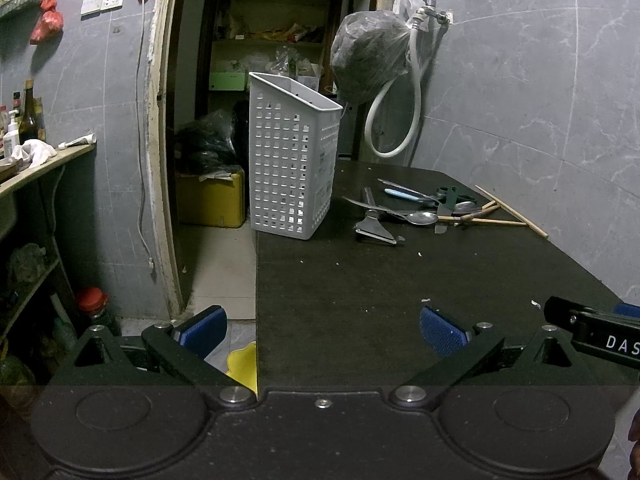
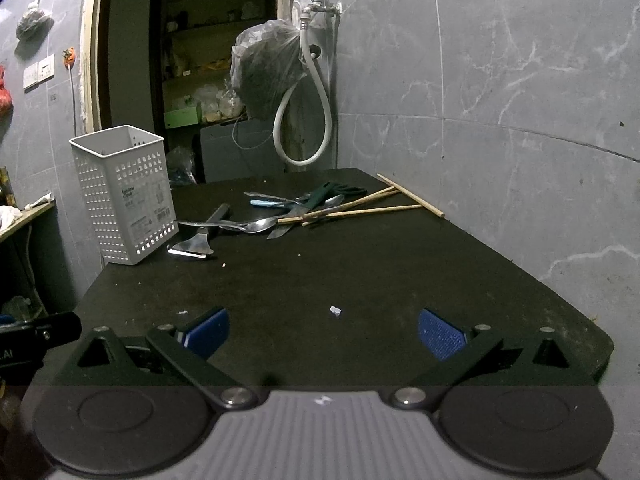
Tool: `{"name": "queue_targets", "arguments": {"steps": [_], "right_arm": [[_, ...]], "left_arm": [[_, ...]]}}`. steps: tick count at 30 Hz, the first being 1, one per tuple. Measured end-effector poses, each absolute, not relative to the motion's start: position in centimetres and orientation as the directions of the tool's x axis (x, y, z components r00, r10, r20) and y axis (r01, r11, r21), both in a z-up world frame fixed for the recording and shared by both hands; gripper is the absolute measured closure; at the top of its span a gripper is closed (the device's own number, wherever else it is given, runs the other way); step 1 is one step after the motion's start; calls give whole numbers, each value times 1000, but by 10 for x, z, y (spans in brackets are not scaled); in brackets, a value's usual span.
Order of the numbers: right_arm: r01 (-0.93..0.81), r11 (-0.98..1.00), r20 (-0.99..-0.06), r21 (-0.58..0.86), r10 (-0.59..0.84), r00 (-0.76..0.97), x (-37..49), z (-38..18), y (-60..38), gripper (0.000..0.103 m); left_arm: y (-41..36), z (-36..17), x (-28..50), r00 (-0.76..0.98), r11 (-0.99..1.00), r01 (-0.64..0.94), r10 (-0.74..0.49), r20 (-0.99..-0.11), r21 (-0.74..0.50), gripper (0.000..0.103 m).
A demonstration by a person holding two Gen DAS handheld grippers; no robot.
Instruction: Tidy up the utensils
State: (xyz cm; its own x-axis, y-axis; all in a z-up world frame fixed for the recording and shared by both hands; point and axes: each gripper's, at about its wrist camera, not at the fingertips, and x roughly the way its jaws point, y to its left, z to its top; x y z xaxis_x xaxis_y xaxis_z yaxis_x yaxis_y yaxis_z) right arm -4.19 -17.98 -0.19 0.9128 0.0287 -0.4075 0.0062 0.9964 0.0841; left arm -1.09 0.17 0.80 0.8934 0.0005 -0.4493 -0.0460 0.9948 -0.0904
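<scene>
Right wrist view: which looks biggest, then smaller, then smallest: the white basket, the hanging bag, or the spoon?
1. Basket: biggest.
2. Bag: a bit smaller, but it hangs farther back, so this is unsure.
3. Spoon: clearly smallest.

Left gripper [image 1: 322, 330]: jaws spread wide, blue pads [image 1: 442, 332] empty, low over the near table edge.
Table [image 1: 360, 300]: dark, bare up front.
Basket [image 1: 294, 156]: white, perforated, upright at the far left edge.
Utensil pile [image 1: 424, 210]: spoons, a metal peeler, chopsticks tangled just right of the basket.
Right gripper [image 1: 592, 330]: black tip poking in at the right edge.
</scene>
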Motion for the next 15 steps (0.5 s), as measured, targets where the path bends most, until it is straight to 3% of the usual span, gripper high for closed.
{"name": "queue_targets", "arguments": {"steps": [15], "right_arm": [[7, 997, -415, 82, 28, 910, -42, -3, -181, 0]], "left_arm": [[1, 6, -11, 890, 996, -52, 10, -457, -79, 1]]}}
